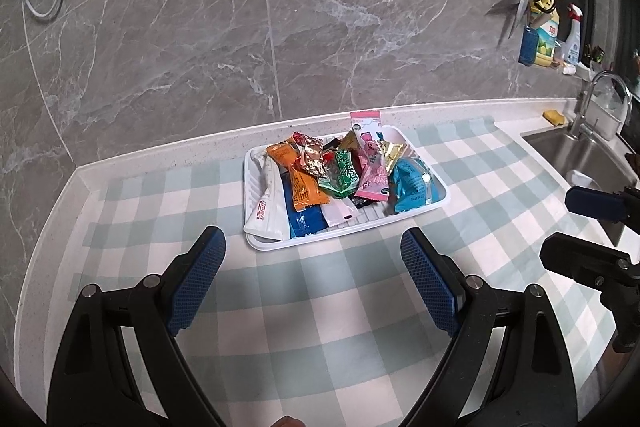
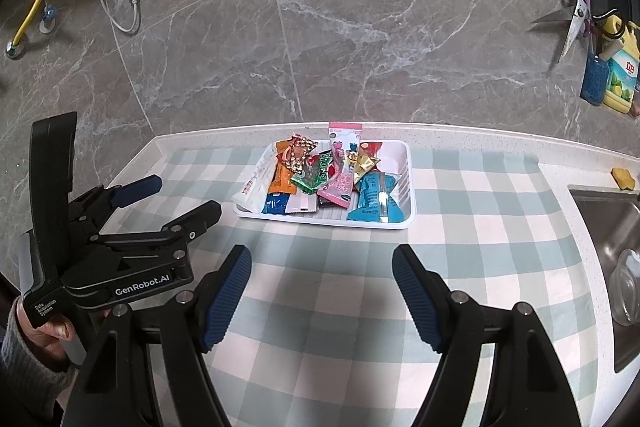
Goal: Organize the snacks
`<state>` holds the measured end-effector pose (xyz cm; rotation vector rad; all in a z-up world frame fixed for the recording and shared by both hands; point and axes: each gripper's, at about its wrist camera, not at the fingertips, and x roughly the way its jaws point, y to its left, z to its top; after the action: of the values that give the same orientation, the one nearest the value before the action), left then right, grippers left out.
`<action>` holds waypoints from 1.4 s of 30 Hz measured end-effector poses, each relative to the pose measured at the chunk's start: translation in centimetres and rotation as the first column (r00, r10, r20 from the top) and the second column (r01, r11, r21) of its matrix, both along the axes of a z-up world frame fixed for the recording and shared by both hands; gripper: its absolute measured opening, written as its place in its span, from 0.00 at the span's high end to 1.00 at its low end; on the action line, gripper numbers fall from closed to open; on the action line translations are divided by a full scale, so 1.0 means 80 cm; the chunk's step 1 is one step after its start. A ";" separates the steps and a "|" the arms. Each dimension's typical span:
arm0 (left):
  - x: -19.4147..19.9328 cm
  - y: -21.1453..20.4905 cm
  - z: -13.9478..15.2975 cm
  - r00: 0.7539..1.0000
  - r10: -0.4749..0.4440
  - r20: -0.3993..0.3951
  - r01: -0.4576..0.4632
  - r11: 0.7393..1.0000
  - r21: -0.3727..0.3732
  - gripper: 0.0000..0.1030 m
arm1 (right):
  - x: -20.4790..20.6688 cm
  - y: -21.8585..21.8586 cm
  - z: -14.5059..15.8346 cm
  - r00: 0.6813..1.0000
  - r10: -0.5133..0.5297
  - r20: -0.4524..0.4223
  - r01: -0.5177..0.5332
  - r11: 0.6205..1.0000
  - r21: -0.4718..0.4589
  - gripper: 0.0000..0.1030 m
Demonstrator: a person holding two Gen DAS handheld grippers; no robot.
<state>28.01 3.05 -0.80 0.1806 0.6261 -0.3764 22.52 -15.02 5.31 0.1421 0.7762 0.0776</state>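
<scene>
A white tray point(image 1: 438, 201) sits on the checked table point(image 1: 320, 307) near the wall, holding a heap of snack packets point(image 1: 340, 173): orange, green, pink, blue and white wrappers overlapping one another. The left tongs point(image 1: 313, 259) are spread, nothing between them, short of the tray's near edge. The right tongs point(image 2: 322, 273) are likewise spread and empty, apart from the tray.

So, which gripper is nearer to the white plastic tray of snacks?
Left gripper, though only slightly: just before the white plastic tray. Right gripper sits farther back.
</scene>
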 end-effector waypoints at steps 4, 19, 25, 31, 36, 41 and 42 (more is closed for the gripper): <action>-0.001 0.001 -0.001 1.000 -0.001 -0.001 0.001 1.000 0.003 0.13 | -0.002 0.002 0.000 1.000 -0.001 -0.001 0.001 1.000 -0.001 0.27; -0.002 0.003 -0.005 1.000 0.005 -0.005 -0.005 1.000 0.016 0.13 | -0.005 0.004 -0.001 1.000 0.002 -0.002 -0.002 1.000 -0.001 0.27; -0.003 0.003 -0.005 1.000 0.005 -0.004 -0.005 1.000 0.015 0.13 | -0.005 0.004 -0.001 1.000 0.002 -0.002 -0.002 1.000 -0.002 0.27; -0.007 0.002 -0.006 1.000 -0.020 -0.003 0.020 1.000 0.008 0.13 | -0.005 0.003 -0.001 1.000 0.003 -0.002 -0.003 1.000 -0.001 0.27; -0.012 0.009 -0.007 0.997 -0.058 -0.042 0.055 0.997 -0.060 0.13 | -0.007 0.003 -0.001 1.000 0.002 -0.002 -0.002 1.000 0.000 0.27; -0.008 0.014 -0.008 0.996 -0.036 -0.080 0.032 0.998 -0.060 0.13 | -0.013 0.004 -0.002 1.000 -0.001 0.001 0.001 1.000 0.008 0.27; -0.008 0.014 -0.009 0.996 -0.038 -0.081 0.033 0.998 -0.059 0.13 | -0.014 0.004 -0.002 1.000 -0.002 0.000 0.002 1.000 0.009 0.27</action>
<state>27.41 4.19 -1.50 0.1222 0.6933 -0.4376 21.41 -14.74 5.12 0.1514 0.7753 0.0794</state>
